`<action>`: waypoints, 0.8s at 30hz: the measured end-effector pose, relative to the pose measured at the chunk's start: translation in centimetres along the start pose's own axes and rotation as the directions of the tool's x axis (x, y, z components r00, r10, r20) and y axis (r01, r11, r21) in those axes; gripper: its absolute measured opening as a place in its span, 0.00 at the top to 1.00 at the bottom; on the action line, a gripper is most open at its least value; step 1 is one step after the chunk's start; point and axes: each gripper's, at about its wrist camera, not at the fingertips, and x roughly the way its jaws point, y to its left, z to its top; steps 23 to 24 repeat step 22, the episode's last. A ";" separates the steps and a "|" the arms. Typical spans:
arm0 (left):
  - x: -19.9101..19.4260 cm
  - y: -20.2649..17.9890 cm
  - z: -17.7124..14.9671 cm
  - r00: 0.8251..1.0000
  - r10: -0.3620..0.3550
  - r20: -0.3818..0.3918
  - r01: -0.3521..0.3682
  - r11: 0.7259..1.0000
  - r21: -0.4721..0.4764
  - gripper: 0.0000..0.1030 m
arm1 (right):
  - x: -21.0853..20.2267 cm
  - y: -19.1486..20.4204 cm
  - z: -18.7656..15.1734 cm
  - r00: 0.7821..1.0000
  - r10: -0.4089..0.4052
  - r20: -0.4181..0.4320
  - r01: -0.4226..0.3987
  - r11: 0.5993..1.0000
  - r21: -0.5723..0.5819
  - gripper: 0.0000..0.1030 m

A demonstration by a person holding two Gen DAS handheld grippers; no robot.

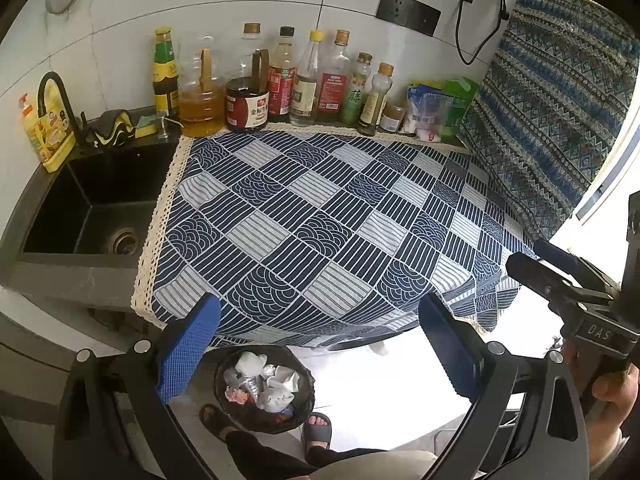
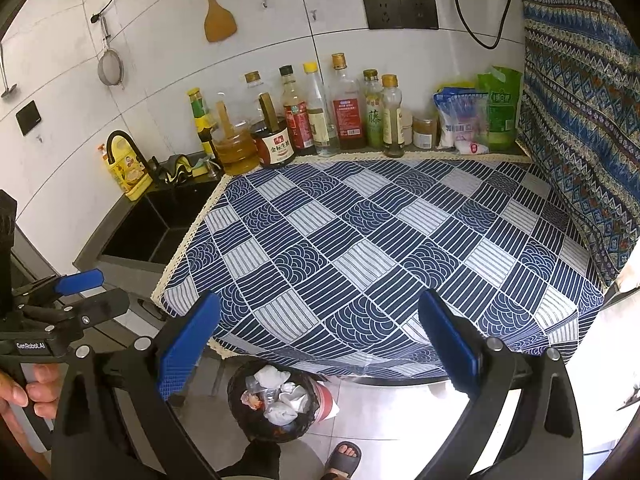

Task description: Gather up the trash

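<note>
A black-lined trash bin stands on the floor below the counter's front edge, holding crumpled white tissues and wrappers. My left gripper hovers above it, open, nothing between its blue pads. My right gripper is open too and holds nothing; it sits above the counter's front edge. Each gripper shows in the other's view: the right one at the right edge, the left one at the left edge. The blue patterned cloth on the counter carries no loose trash.
Sauce and oil bottles line the back wall, with bags at the right. A black sink lies to the left. A person's sandalled feet stand beside the bin. A patterned curtain hangs on the right.
</note>
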 end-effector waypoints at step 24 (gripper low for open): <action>0.3 -0.2 0.4 1.000 0.004 0.002 -0.004 1.000 0.005 0.07 | 0.7 -0.2 0.0 1.000 -0.005 -0.008 0.005 1.000 0.011 0.05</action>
